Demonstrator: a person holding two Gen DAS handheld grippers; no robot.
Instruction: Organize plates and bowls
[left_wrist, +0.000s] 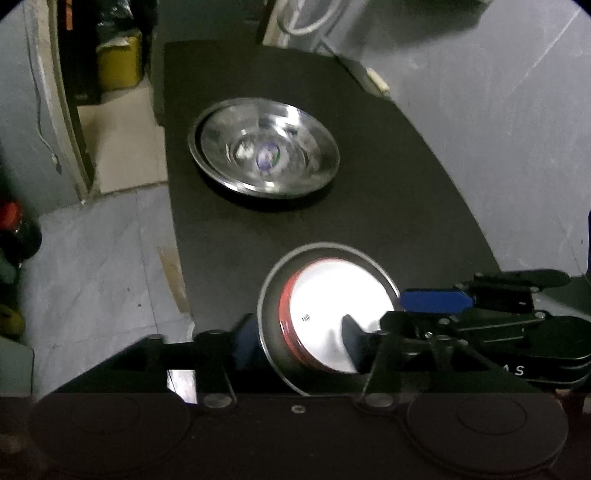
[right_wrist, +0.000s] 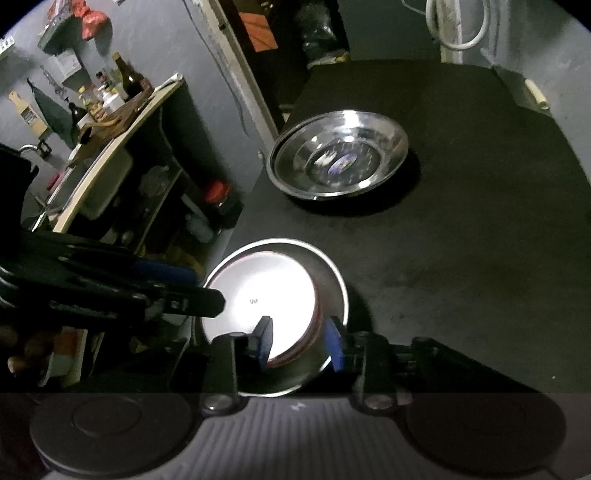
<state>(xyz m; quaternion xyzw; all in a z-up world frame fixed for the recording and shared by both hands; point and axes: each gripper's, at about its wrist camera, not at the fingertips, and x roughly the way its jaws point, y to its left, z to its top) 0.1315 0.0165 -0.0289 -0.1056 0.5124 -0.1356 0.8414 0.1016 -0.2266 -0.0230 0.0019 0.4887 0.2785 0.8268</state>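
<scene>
On the black tabletop (right_wrist: 461, 258), a white bowl with red-striped outer wall (left_wrist: 340, 314) sits nested inside a larger grey-rimmed steel plate (left_wrist: 271, 295) at the near edge. Farther back lie the stacked shiny steel bowls (left_wrist: 264, 147), well apart.

The left gripper (left_wrist: 299, 339) straddles the plate's near rim with jaws spread, its pads apparently not pressing. The right gripper (right_wrist: 301, 343) straddles the white bowl's wall — jaws partly spread, no pinch evident.

Judgement: the placing step appears complete and release under way. The next move calls for lifting both tools clear without nudging the nested pair.
</scene>
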